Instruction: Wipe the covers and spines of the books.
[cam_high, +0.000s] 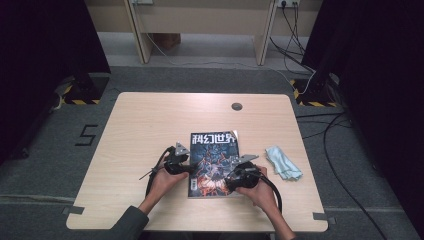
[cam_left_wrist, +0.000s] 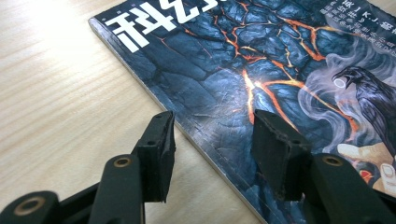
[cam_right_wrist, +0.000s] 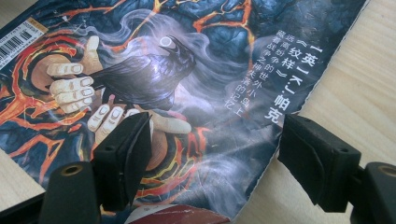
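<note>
1. Right now your left gripper (cam_high: 186, 165) sits at the spine edge of the magazine (cam_high: 214, 162), and your right gripper (cam_high: 239, 172) at its opposite, loose-page edge; the magazine lies flat and closed near the middle of the surface (cam_high: 140, 125).
2. Both grippers stand open with nothing between the pads. In the left gripper view, one pad hovers over bare wood and the other over the cover, straddling the spine (cam_left_wrist: 187, 133).
3. Likely trouble on the left: closing from this stance would pinch only air or scrape the cover, since the spine lies flat on the wood and offers no lip.
4. Likely trouble on the right: the page edge (cam_right_wrist: 289, 112) looks slightly wavy, so you could catch just the cover and crease or tear it, or fan the pages.
5. Pushing inward from both sides could buckle the magazine or slide it toward the cloth (cam_high: 283, 162) just beside it.
6. Only the high view gives you the whole layout, cloth included; the gripper views give what it cannot, namely how each pad sits against its edge, and the barcode corner (cam_right_wrist: 18, 39).
</note>
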